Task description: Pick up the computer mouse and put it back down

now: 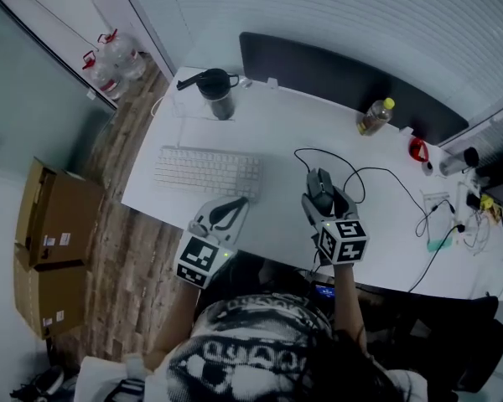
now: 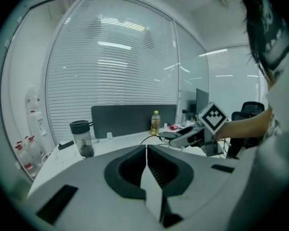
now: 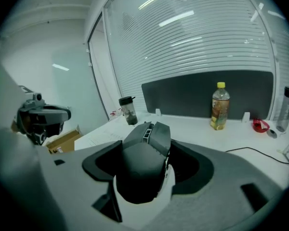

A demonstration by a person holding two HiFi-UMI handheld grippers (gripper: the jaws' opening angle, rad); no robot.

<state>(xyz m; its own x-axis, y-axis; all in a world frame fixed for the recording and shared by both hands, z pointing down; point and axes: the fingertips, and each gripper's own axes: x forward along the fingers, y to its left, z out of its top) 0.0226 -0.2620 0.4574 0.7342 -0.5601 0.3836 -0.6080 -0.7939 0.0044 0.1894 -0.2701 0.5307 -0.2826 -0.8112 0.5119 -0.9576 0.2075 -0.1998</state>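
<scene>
– Dark shaker cup (image 1: 218, 93) beyond the keyboard (image 1: 208, 171): what is in it?

– Its lid is on. The left gripper view shows a dark layer low inside it, but I cannot tell what that is. Also beyond the keyboard, well off to its right, stands a yellow-capped bottle (image 1: 375, 116) with yellowish liquid in it.

– Any containers off the desk?

– On the wood floor (image 1: 138, 258), left of the keyboard, sit two cardboard boxes (image 1: 54, 224) with their flaps shut. Further back from the keyboard are two clear jugs with red handles (image 1: 109, 61). I cannot make out how full they are.

– Where is the computer mouse (image 3: 139, 172)?

– It is right of the keyboard and near it, lying lengthwise between the fingers of the right gripper (image 1: 323, 198). The black pads (image 3: 195, 166) stand wide and clamp its two sides, and its nose juts out past the fingertips. I cannot tell whether its underside is clear of the white desk (image 1: 277, 141).

– And the left gripper (image 2: 147, 150)?

– It is just at the keyboard's near edge. Its fingers are pressed together with nothing between them.

– What is the count?

– One mouse, one keyboard, one shaker cup, one bottle, two boxes, two jugs and two grippers.
</scene>
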